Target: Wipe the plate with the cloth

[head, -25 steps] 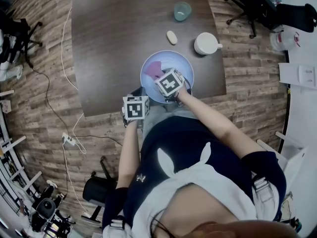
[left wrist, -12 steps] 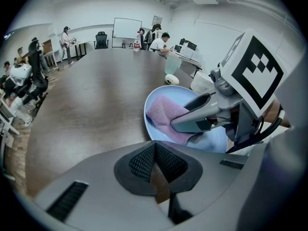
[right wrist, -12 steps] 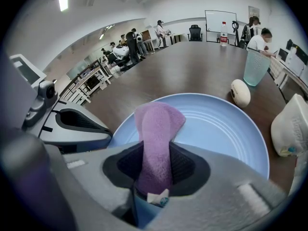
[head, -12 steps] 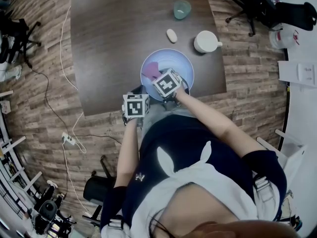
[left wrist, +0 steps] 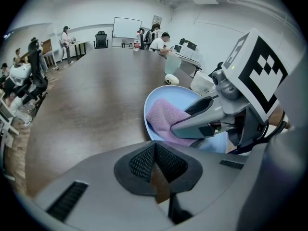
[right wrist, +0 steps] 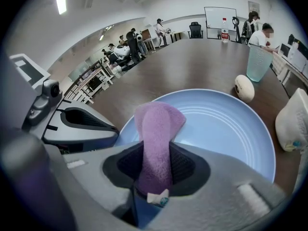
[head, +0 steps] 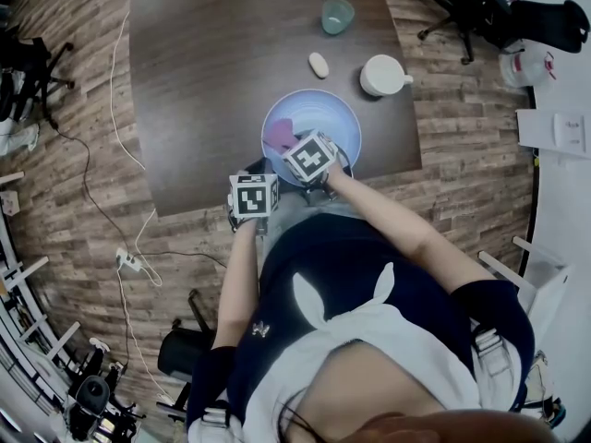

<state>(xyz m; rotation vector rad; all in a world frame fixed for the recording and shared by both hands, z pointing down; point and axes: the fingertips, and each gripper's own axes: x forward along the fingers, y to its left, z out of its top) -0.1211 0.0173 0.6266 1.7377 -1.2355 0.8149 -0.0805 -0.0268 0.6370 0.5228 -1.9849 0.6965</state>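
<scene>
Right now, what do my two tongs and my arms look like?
The left tongs and right tongs are light grey moulded plastic with black mesh-textured pads. Each carries a white cube printed with black square markers. The person wears a dark short-sleeved top.

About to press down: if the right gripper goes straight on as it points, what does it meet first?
Probably the blue plate, through the purple cloth that the right gripper holds; depth is unclear.
</scene>
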